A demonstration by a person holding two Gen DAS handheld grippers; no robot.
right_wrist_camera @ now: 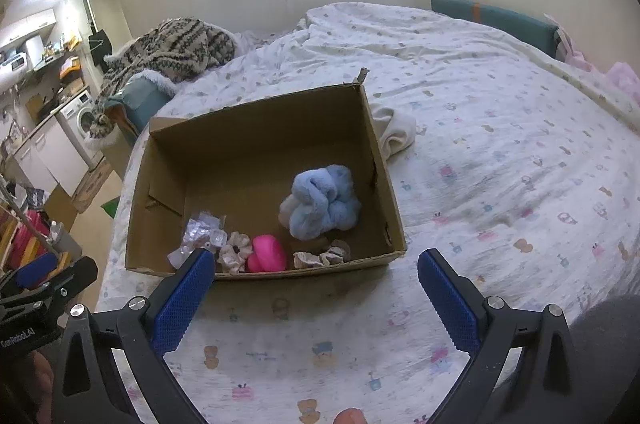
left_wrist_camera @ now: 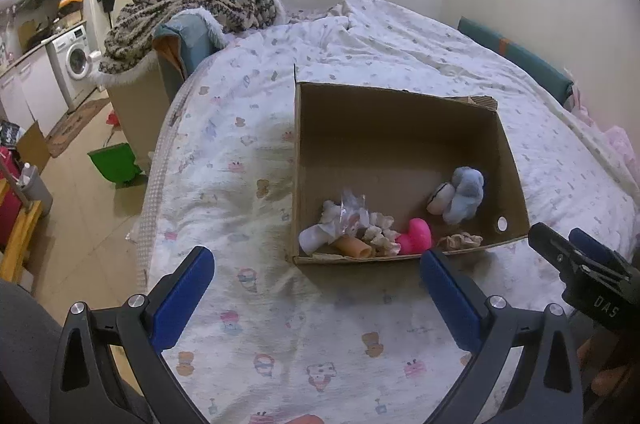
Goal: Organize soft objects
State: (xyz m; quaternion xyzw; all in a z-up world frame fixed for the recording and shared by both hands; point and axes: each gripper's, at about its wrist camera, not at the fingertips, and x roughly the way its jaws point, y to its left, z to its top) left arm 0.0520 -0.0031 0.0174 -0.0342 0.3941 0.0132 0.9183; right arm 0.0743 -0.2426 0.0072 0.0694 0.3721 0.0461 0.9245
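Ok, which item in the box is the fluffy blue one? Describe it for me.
On the bed sits an open cardboard box. Inside, toward its right wall, lies the fluffy blue scrunchie, beside a small cream piece. It is the only blue item, bigger and furrier than the beige scrunchies and pink toy near the front wall.

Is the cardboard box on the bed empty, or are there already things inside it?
Not empty. The cardboard box holds a blue fluffy toy, a pink toy and several scrunchies along its near wall; the far half is bare.

Cardboard box (right_wrist_camera: 384, 184) open-topped, soft items (right_wrist_camera: 320, 200) crowding its near wall, far half bare, bedsheet (right_wrist_camera: 500, 164) around it flat
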